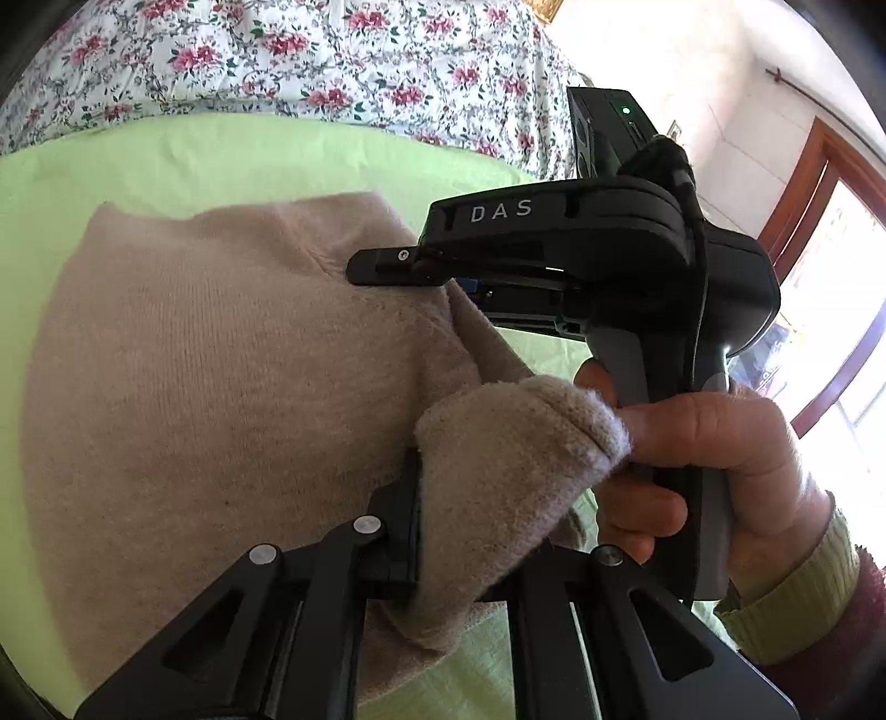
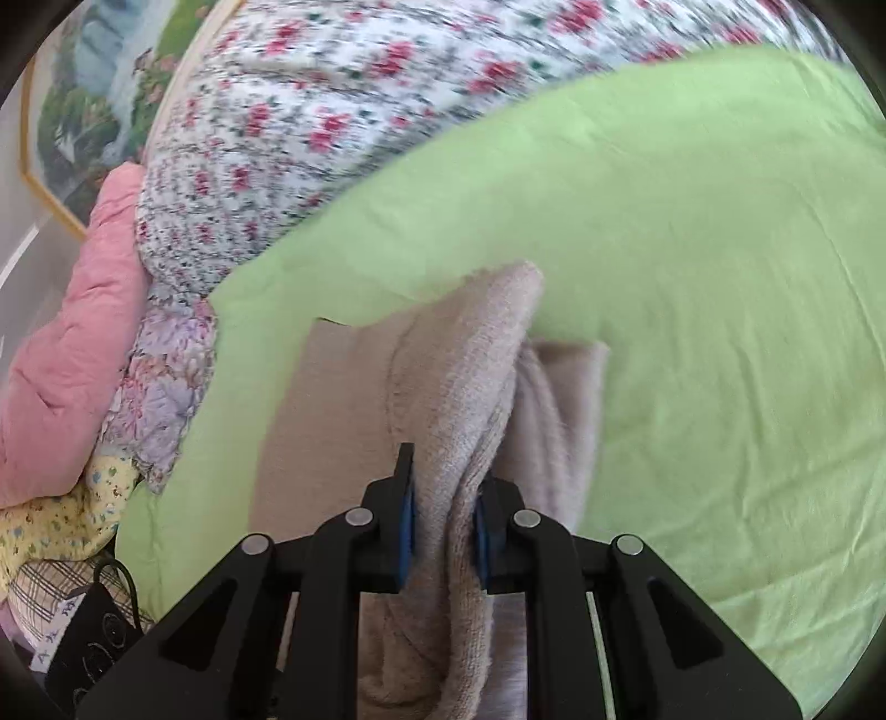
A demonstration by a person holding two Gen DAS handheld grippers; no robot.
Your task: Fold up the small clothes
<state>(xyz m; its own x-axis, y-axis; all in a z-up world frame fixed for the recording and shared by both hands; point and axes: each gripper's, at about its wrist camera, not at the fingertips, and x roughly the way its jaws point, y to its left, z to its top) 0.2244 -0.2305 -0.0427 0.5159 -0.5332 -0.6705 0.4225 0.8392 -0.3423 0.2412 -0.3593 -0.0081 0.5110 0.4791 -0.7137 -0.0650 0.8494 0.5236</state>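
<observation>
Your left gripper (image 1: 443, 526) is clenched on a bunched edge of the beige knitted wool garment (image 1: 210, 387), which lies spread on the light green sheet (image 1: 249, 155) covering the bed. Your right gripper (image 2: 443, 531) pinches another fold of the same garment between its blue pads (image 2: 407, 526), lifting it off the sheet. The white bedspread with red flowers (image 1: 332, 50) runs along the sheet's far edge.

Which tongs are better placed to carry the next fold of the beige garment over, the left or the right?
Probably the right tongs: they are shut on a raised fold of the beige knit garment. The left tongs also pinch an edge, low beside the right hand.
</observation>
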